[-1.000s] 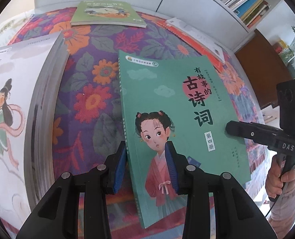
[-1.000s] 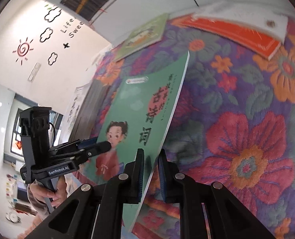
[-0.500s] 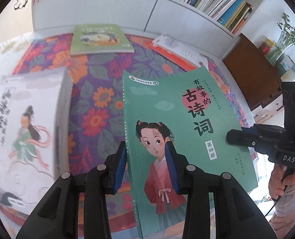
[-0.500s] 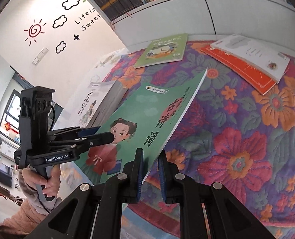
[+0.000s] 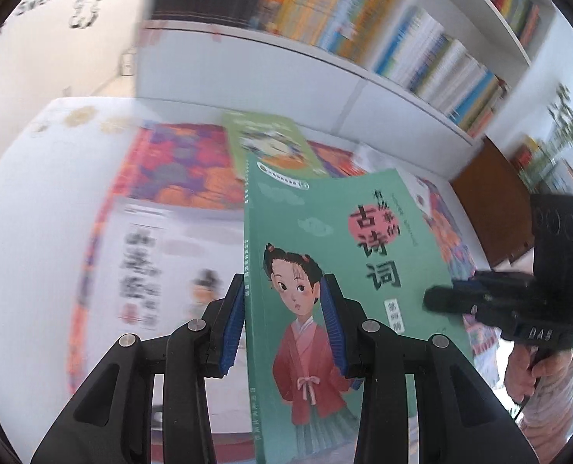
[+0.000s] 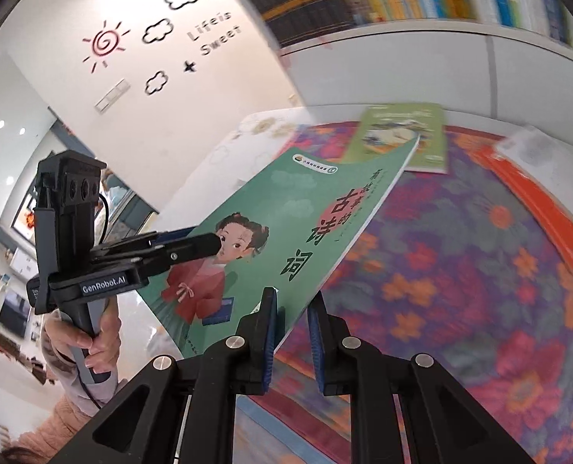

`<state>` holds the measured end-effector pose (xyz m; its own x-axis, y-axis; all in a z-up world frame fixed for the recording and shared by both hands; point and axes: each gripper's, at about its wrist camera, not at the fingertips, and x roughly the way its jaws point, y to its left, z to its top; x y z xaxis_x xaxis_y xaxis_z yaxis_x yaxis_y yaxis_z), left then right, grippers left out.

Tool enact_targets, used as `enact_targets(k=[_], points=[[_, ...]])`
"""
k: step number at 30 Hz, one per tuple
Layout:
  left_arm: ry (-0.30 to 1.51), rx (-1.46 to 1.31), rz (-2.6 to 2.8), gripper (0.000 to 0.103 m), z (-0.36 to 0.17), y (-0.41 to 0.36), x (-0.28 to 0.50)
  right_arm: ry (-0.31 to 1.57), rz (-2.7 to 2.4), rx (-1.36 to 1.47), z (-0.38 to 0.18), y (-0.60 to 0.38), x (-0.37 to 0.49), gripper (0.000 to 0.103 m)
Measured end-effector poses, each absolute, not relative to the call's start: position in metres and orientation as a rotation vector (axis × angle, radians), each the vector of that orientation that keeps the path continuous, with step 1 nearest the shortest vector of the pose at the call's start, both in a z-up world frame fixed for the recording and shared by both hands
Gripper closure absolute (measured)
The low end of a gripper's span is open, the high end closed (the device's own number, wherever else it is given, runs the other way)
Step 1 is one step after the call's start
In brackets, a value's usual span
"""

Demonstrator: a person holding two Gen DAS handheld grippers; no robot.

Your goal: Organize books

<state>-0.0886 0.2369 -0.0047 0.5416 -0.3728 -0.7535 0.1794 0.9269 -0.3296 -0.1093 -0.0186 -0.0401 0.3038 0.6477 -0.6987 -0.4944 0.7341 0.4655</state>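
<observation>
Both of my grippers are on the same green book [image 5: 336, 270], which is lifted clear of the table and tilted, its cover with the girl in the red robe facing up. My left gripper [image 5: 282, 324] has its blue pads [image 5: 233, 328] on either side of the book's spine edge, pinching it near the bottom. My right gripper [image 6: 292, 338] clamps the opposite long edge, jaws close together with the page edge running between them. From the right wrist I see the left gripper's black finger lying across the cover at the girl's face.

Below, the floral tablecloth [image 6: 460, 270] covers the table. A light green book [image 6: 402, 135] lies flat at the far side, just beyond the lifted book's top corner. An orange book [image 6: 537, 201] lies to its right with a white one partly on it. A white-covered book [image 5: 162, 266] sits to the left, blurred. Filled bookshelves [image 5: 421, 50] run along the wall behind.
</observation>
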Motion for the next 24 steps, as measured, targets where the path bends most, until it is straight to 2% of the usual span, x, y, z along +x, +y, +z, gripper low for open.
enact_targets(k=[5,10,16,24], points=[[0.954,-0.239,-0.253,0.068,-0.013,0.286,-0.083,1.02,0.833,0.172,-0.046,0.036,-0.094,0.087],[0.998,-0.28,-0.21,0.068,-0.046,0.323,-0.079,1.066,0.879,0.167,-0.072,0.079,-0.085,0.087],[1.045,-0.217,-0.156,0.068,-0.074,0.332,-0.079,1.154,0.887,0.215,-0.11,0.099,-0.072,0.087],[1.05,-0.196,-0.159,0.067,-0.082,0.338,-0.083,1.205,0.858,0.227,-0.126,0.101,-0.069,0.087]])
